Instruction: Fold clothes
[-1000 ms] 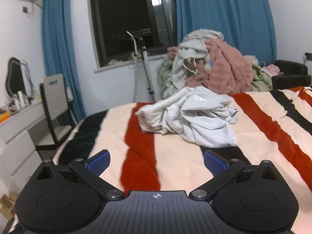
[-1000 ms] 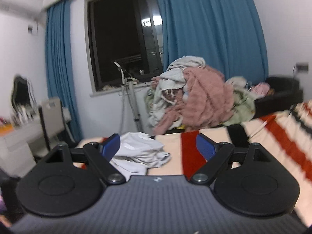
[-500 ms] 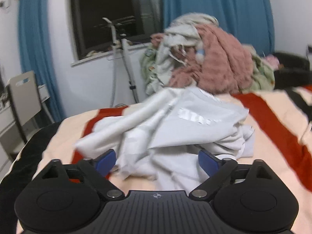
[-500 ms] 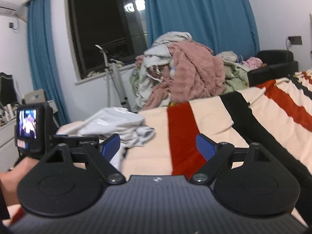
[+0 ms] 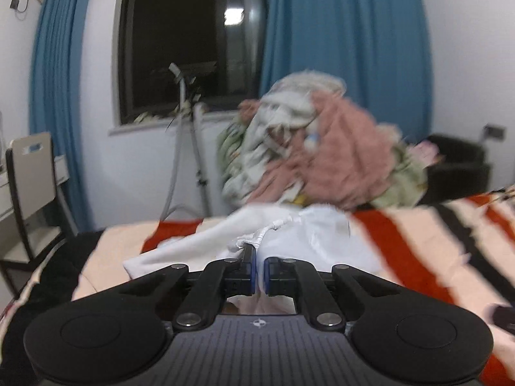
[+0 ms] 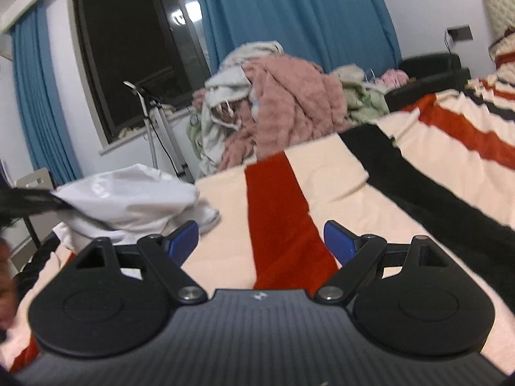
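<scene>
In the left wrist view, one crumpled white cotton garment (image 5: 289, 241) lies on the bed's striped cream, red and black blanket (image 5: 418, 241), at about 12 o'clock from the left tool (image 5: 260, 268). Its long axis runs from 8 o'clock up to 2 o'clock, with a pale sleeve-like end pointing toward 8 o'clock. The left tool's two blue-padded fingers are pressed together, pinching a bunched edge of the white garment beside its white drawstring (image 5: 273, 225).

In the right wrist view the same single garment (image 6: 128, 199) sits at 10 o'clock, heaped near the blanket's (image 6: 322, 199) left edge, and a dark blurred shape reaches into it from the left. The right tool (image 6: 260, 241) is spread wide, its two blue pads above a red stripe, touching nothing.

One heap of pink, grey and green laundry (image 6: 283, 109) rises beyond the bed at 12 o'clock.
</scene>
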Motion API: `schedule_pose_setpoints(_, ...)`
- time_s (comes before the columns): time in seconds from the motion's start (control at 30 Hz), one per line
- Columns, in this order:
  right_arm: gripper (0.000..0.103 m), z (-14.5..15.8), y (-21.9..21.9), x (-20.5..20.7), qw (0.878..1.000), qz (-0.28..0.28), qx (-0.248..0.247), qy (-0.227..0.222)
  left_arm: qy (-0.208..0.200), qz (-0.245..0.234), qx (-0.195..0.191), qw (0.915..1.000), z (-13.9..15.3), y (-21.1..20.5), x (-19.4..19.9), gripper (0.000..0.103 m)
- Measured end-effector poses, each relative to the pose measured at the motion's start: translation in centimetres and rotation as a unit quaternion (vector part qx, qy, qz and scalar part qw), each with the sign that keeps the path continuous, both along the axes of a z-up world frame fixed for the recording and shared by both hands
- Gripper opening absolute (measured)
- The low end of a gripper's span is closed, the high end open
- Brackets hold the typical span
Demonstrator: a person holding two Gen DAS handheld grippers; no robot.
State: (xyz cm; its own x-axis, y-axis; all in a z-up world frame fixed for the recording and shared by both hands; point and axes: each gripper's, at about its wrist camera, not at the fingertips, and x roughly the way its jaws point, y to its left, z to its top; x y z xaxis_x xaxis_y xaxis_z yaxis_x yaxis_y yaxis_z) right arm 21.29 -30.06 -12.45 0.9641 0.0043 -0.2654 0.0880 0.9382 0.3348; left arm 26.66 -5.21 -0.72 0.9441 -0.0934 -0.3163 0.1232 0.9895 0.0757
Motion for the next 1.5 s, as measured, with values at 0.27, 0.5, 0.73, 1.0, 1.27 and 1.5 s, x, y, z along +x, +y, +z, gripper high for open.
schedule_pose_setpoints(0.27,0.086,3.6,4.0,-4.7,0.995,0.074,-0.052,-0.047,-0.019,-0.065,-0.025,0.9974,5.4,4.5,-12.4,0.005)
schedule_pose_setpoints(0.5,0.085,6.5,9.9,-11.6,0.974,0.203,-0.091,-0.031,0.020,-0.075,-0.015,0.9969,2.9,9.9,-16.3,0.005)
schedule_pose_setpoints(0.73,0.051,4.5,17.1,-13.2,0.928,0.343,-0.143,-0.003,0.063,-0.048,-0.079,0.9937,-0.8,15.7,-13.9,0.006)
schedule_pose_setpoints(1.0,0.051,0.3,23.0,-10.9,0.891,0.382,-0.246,0.013,0.104,-0.027,-0.154,0.9821,-4.1,19.5,-10.3,0.008)
schedule_pose_setpoints(1.27,0.016,-0.1,23.2,-9.1,0.911,0.336,-0.241,-0.002,0.124,-0.029,-0.151,0.9803,-5.8,19.8,-8.9,0.019)
schedule_pose_setpoints(1.5,0.008,5.4,16.9,-9.8,0.960,0.226,-0.146,-0.074,0.133,-0.077,-0.161,0.9750,-5.3,18.3,-9.2,0.039)
